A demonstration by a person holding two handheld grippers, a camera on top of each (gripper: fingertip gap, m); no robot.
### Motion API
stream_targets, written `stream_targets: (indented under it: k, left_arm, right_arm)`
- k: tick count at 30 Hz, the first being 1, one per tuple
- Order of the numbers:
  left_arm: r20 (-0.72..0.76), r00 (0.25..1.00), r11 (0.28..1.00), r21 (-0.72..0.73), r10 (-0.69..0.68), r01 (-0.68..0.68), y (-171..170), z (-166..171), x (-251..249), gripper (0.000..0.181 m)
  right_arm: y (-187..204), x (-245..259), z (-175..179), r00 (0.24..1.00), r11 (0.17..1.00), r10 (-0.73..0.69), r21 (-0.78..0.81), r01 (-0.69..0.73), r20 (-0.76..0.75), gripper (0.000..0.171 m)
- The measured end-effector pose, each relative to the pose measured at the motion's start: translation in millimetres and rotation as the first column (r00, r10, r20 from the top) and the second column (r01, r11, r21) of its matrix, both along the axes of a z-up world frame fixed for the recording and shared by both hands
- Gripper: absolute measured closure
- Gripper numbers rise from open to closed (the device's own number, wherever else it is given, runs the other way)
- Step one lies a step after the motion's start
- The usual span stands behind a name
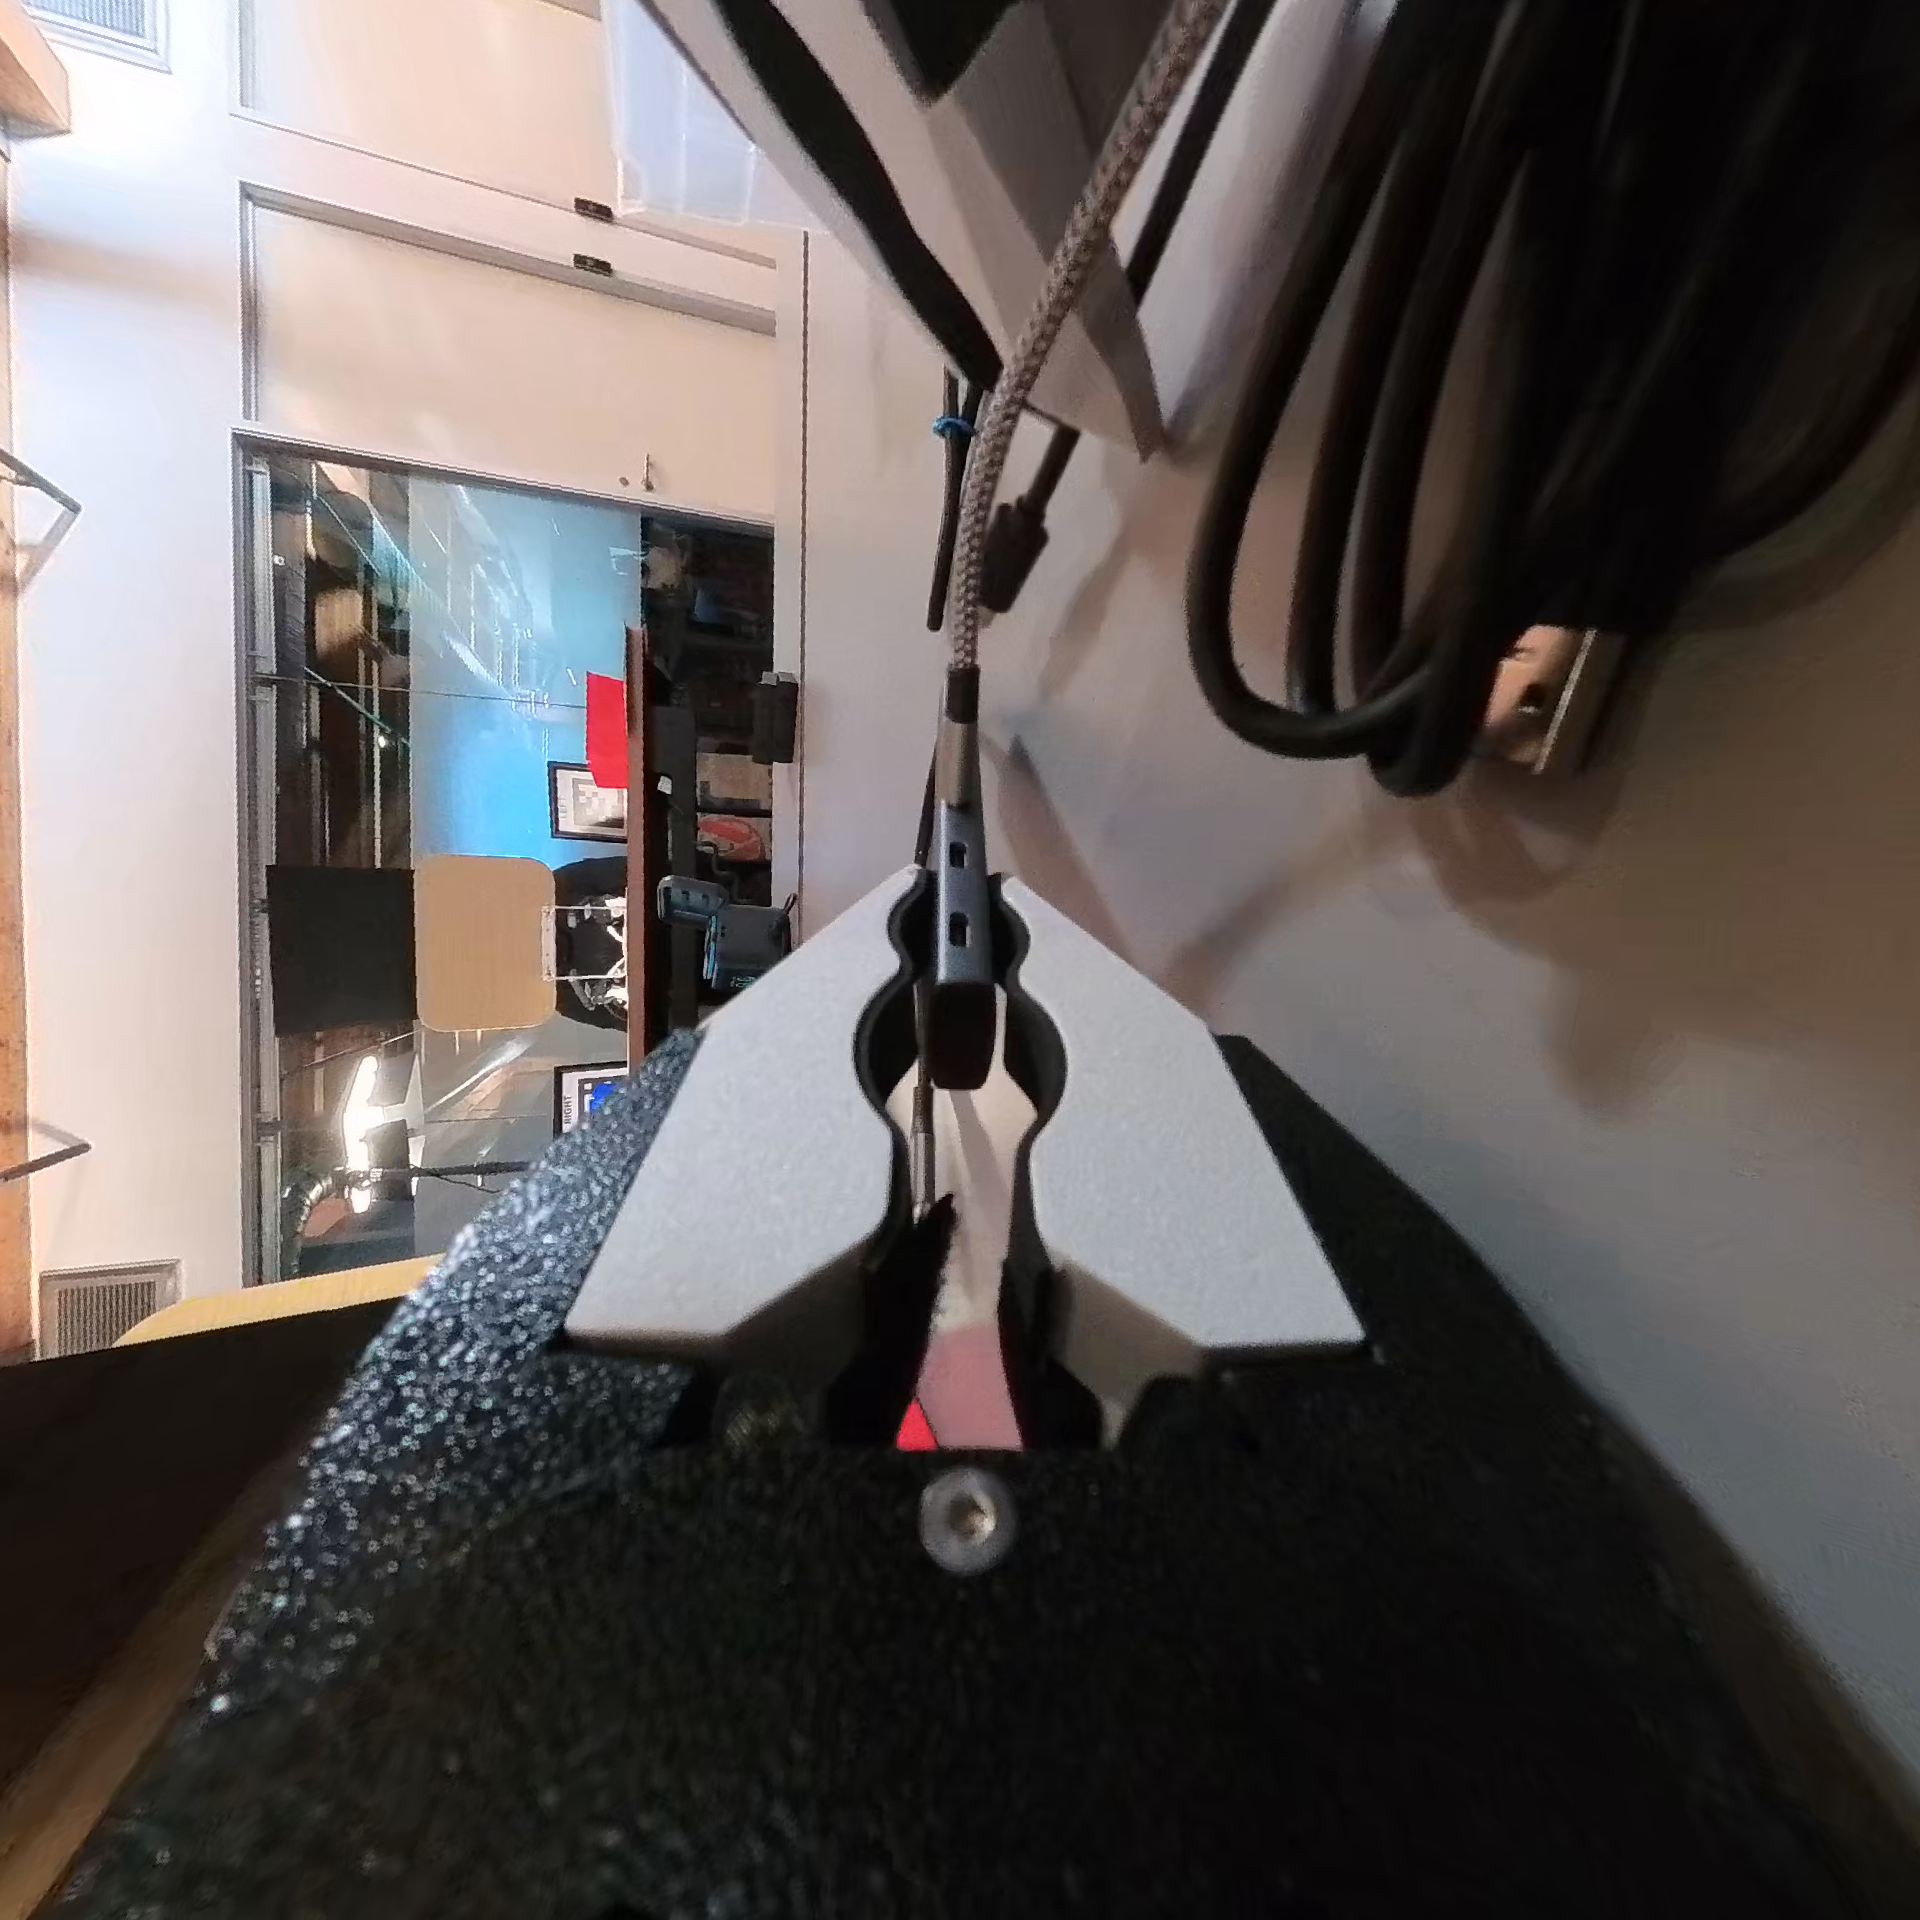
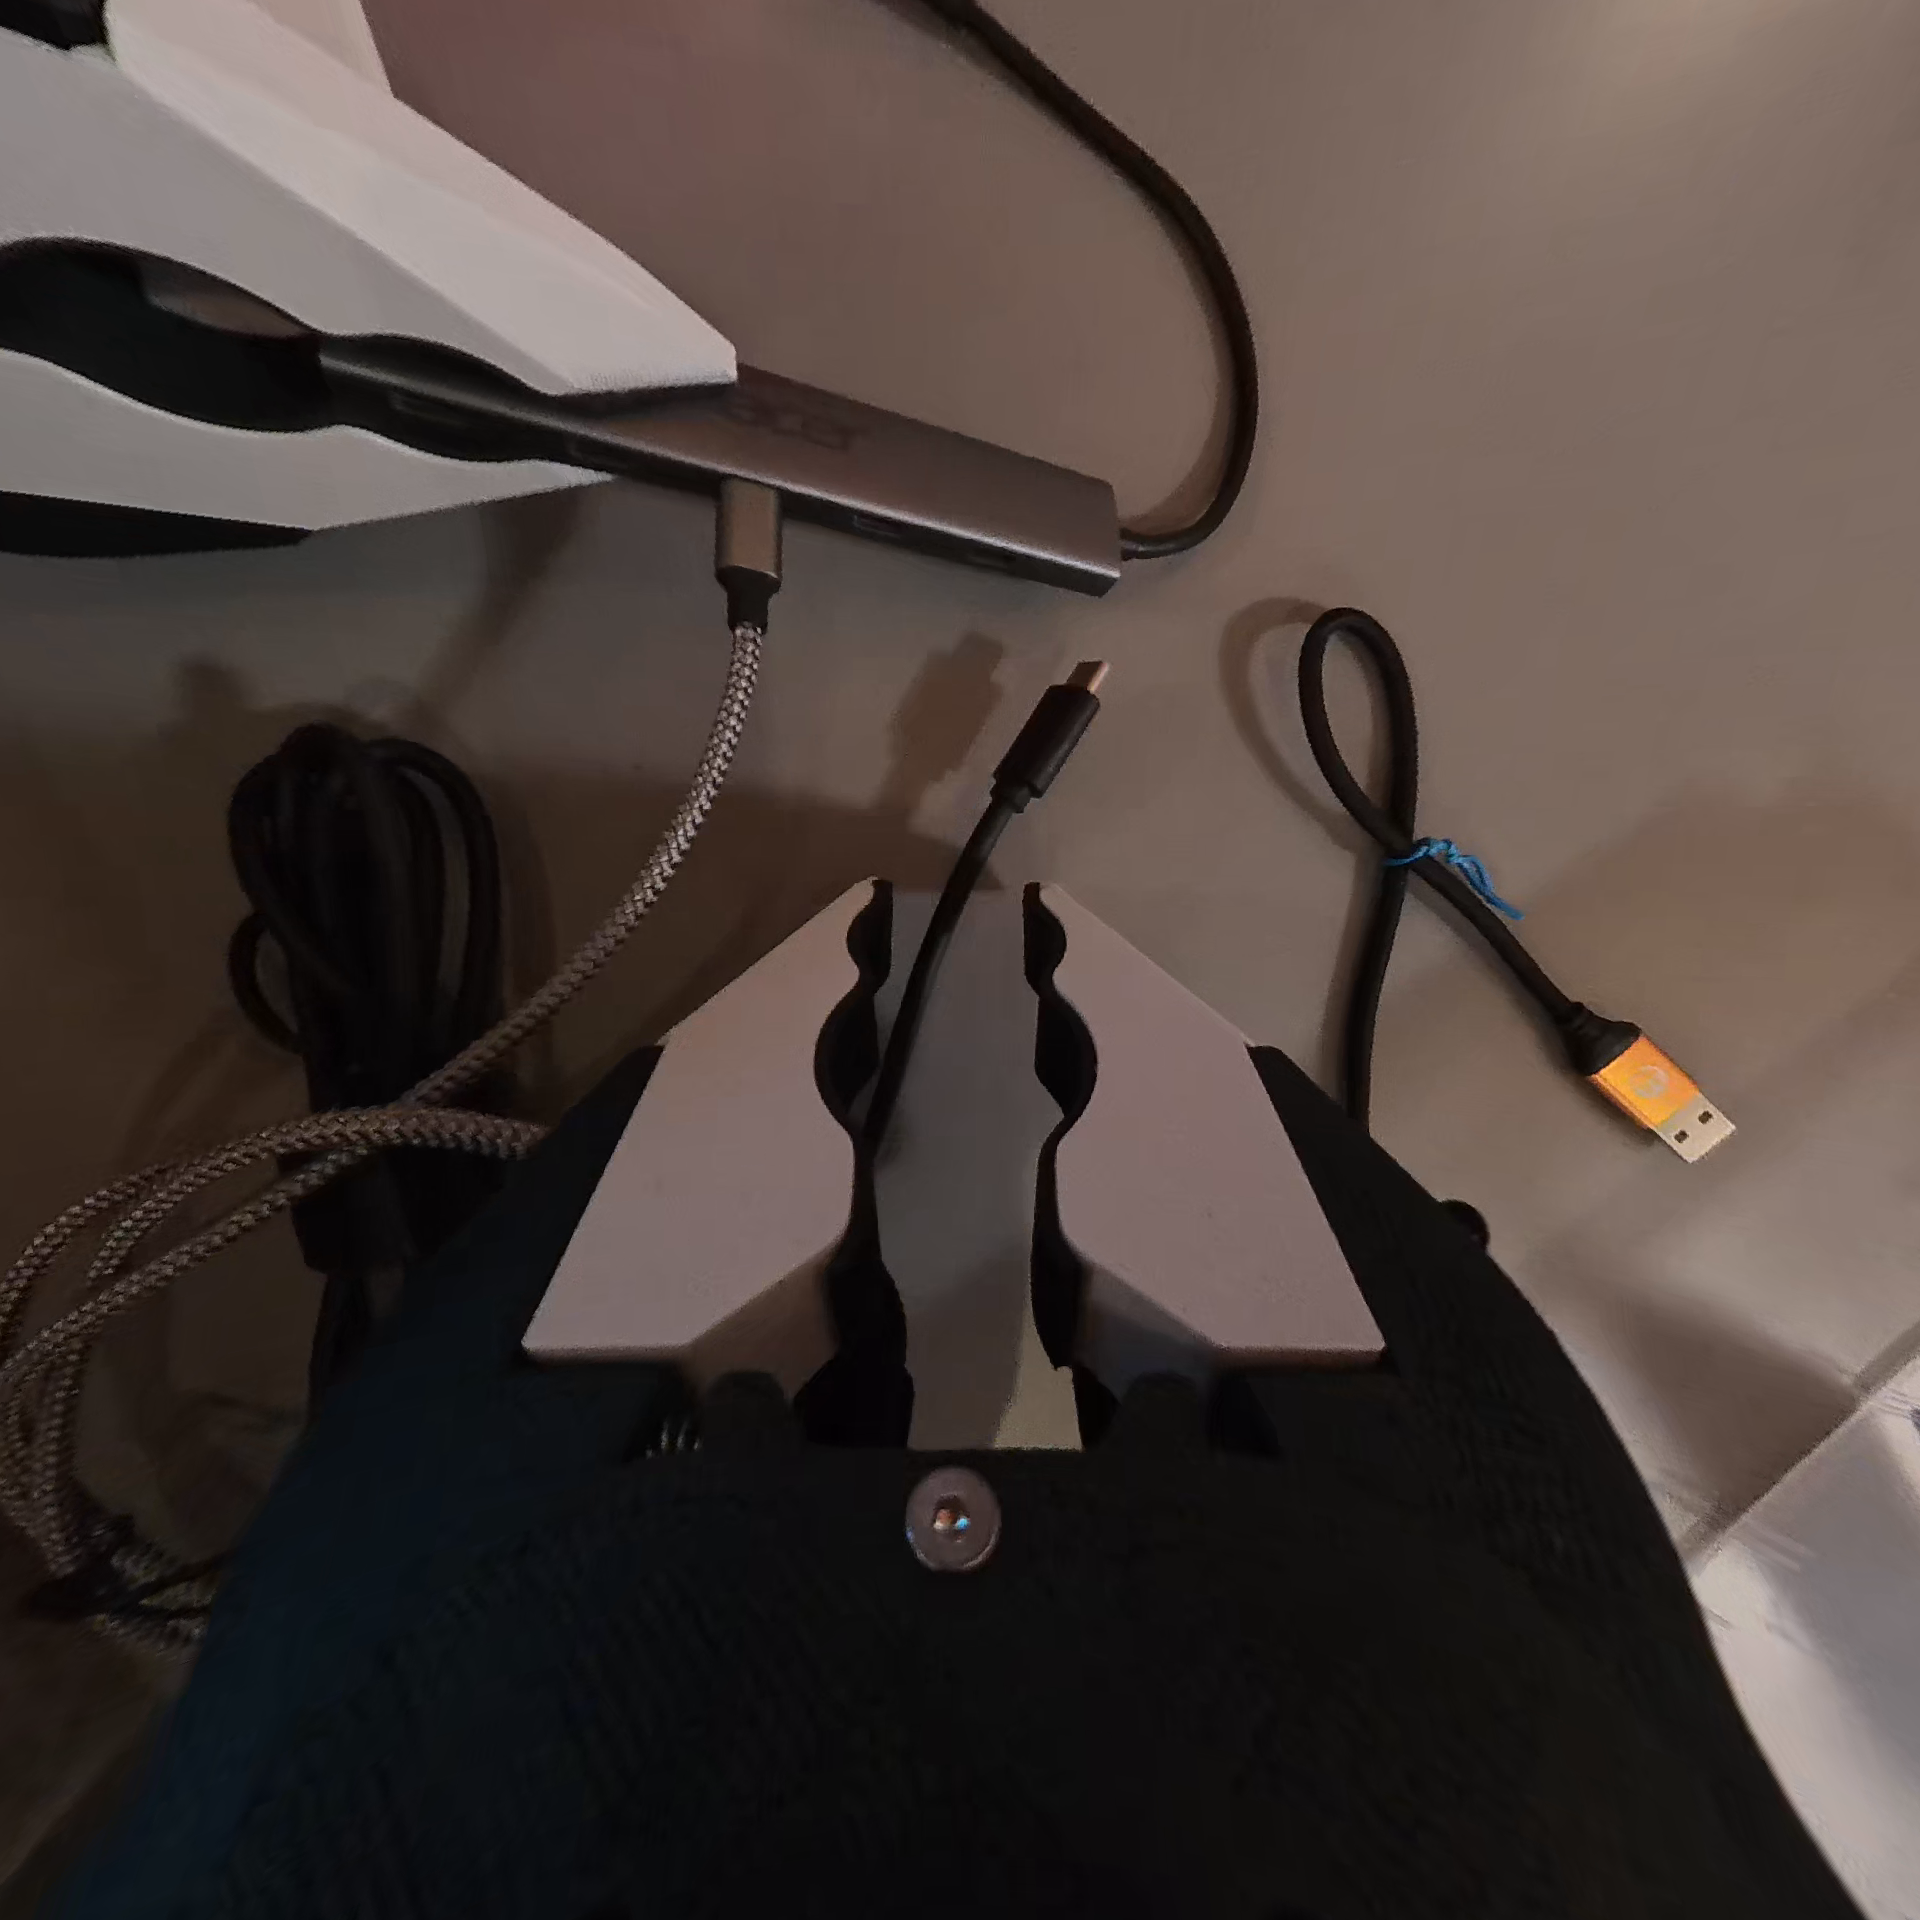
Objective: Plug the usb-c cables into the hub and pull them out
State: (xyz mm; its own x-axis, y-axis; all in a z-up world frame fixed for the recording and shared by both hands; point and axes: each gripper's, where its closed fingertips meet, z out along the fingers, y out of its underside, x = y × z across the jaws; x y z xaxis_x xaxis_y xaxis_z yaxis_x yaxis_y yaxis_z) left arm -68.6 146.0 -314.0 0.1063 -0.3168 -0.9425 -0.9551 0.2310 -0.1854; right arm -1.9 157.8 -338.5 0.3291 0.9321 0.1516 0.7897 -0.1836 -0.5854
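My left gripper [image 1: 958, 883] is shut on the grey hub [image 1: 961, 935], seen end-on. In the right wrist view its white fingers [image 2: 343, 260] clamp the hub [image 2: 914, 457] by its left end. A grey braided usb-c cable [image 2: 717, 748] is plugged into the hub's near side; the plug also shows in the left wrist view [image 1: 958, 748]. My right gripper [image 2: 956, 894] is open, short of the hub. A black usb-c cable [image 2: 935, 935] runs loose between its fingers, and its connector [image 2: 1065, 717] points at the hub, unplugged.
The hub's own black lead [image 2: 1195, 312] curves off to the right. A black cable with an orange USB-A plug [image 2: 1652, 1101] and a blue tie lies at the right. A black coiled cable bundle [image 2: 364, 883] lies at the left on the grey table [image 2: 1558, 416]. My right fingertips sit around 8 cm from my left ones.
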Motion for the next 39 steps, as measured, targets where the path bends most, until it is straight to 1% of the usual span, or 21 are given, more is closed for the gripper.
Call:
stream_targets:
  k: [1, 2, 4, 6, 8, 10, 12, 15, 16, 18, 20, 23, 25, 27, 29, 32, 36, 39]
  left_arm:
    - [0.001, 1.0, 1.0, -0.001, 0.0, 0.0, 0, 0, -1, 0.174]
    - [0.003, 1.0, 1.0, -0.003, 0.0, 0.0, 1, -1, -2, 0.174]
    - [0.011, 1.0, 1.0, -0.007, 0.0, 0.0, 1, 0, -3, 0.174]
    - [0.027, 1.0, 1.0, -0.006, 0.0, 0.0, 2, 1, -4, 0.174]
    - [0.051, 0.999, 1.0, 0.014, -0.008, 0.008, 1, 6, -3, 0.174]
    - [0.094, 0.995, 0.999, 0.041, -0.037, 0.033, -3, 15, -1, 0.174]
    - [0.127, 0.99, 0.998, 0.037, -0.058, 0.054, -6, 19, -1, 0.174]
    - [0.111, 0.992, 0.999, 0.02, -0.052, 0.051, -8, 15, -6, 0.174]
    - [0.097, 0.994, 0.998, 0.025, -0.059, 0.056, -9, 14, -6, 0.174]
    - [0.081, 0.993, 0.996, 0.035, -0.082, 0.08, -13, 13, -4, 0.174]
    - [0.062, 0.993, 0.994, 0.054, -0.103, 0.1, -17, 13, -2, 0.174]
    - [0.055, 0.989, 0.987, 0.087, -0.138, 0.133, -21, 16, 3, 0.174]
    - [0.056, 0.987, 0.985, 0.085, -0.153, 0.148, -23, 15, 5, 0.174]
    - [0.043, 0.989, 0.987, 0.081, -0.143, 0.139, -21, 14, 3, 0.174]
    - [0.034, 0.99, 0.988, 0.074, -0.137, 0.134, -20, 11, 3, 0.174]
    - [0.022, 0.993, 0.992, 0.058, -0.117, 0.115, -16, 7, 2, 0.174]
    - [0.014, 0.996, 0.995, 0.046, -0.088, 0.087, -12, 5, 1, 0.174]
    - [0.017, 0.998, 0.997, 0.036, -0.064, 0.064, -9, 4, -1, 0.174]
  right_arm:
    - [0, 0, -1, 1.0, 1.0, 0.003, 0.0, -0.003, 0.0, 0.15]
    - [1, -1, -1, 1.0, 1.0, 0.008, 0.002, -0.008, 0.0, 0.162]
    - [0, -2, -2, 1.0, 0.999, 0.022, -0.026, -0.022, -0.011, 0.166]
    - [-6, -5, 0, 0.998, 0.99, 0.03, -0.136, -0.038, -0.064, 0.168]
    - [-13, -9, 8, 0.985, 0.947, 0.009, -0.314, -0.063, -0.173, 0.168]
    - [-19, -12, 24, 0.951, 0.856, -0.057, -0.505, -0.11, -0.304, 0.168]
    - [-20, -11, 37, 0.913, 0.757, -0.14, -0.636, -0.15, -0.382, 0.169]
    - [-25, -6, 38, 0.897, 0.631, -0.207, -0.754, -0.182, -0.39, 0.169]
    - [-31, -6, 38, 0.896, 0.576, -0.22, -0.793, -0.2, -0.385, 0.169]
    - [-43, -6, 37, 0.897, 0.462, -0.237, -0.855, -0.235, -0.374, 0.169]
    - [-52, -7, 35, 0.902, 0.374, -0.241, -0.892, -0.255, -0.359, 0.169]
    - [-61, -9, 36, 0.904, 0.282, -0.245, -0.918, -0.28, -0.351, 0.168]
    - [-65, -9, 36, 0.905, 0.257, -0.242, -0.923, -0.287, -0.349, 0.168]
    - [-63, -8, 33, 0.912, 0.291, -0.228, -0.918, -0.269, -0.34, 0.168]
    - [-58, -7, 28, 0.922, 0.368, -0.207, -0.899, -0.236, -0.326, 0.168]
    - [-46, -5, 20, 0.938, 0.53, -0.159, -0.828, -0.181, -0.307, 0.169]
    - [-22, -2, 14, 0.958, 0.755, -0.097, -0.648, -0.105, -0.269, 0.167]
    - [-7, 0, 9, 0.973, 0.855, -0.066, -0.516, -0.06, -0.223, 0.165]
